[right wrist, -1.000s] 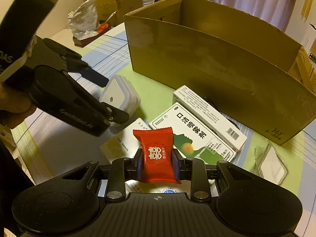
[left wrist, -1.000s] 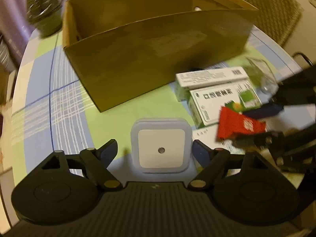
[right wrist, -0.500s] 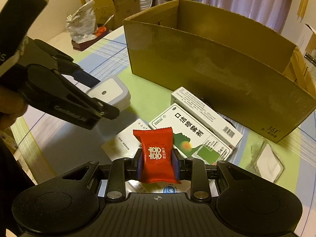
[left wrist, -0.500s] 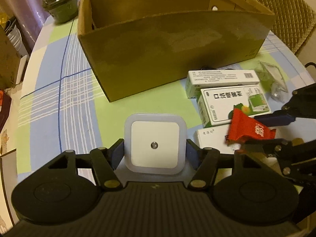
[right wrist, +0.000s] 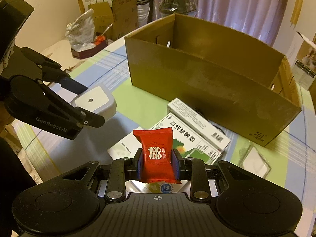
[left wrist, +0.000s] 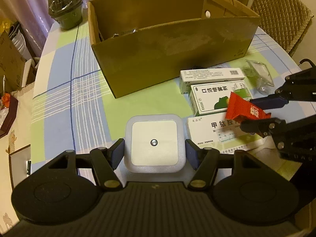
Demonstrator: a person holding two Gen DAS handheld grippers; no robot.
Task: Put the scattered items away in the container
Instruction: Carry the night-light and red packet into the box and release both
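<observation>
Left gripper: fingers clamped on the white square night light, held clear of the counter.
Right gripper: fingers clamped on the red candy packet.
Cardboard box: open-topped, toward the counter's far edge.
Medicine boxes: flat by the box's near wall.
Handling: lift both loads above the near rim before releasing inside.

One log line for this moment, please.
left gripper: shut on night light | right gripper: shut on red packet | both off table | box: ahead
</observation>
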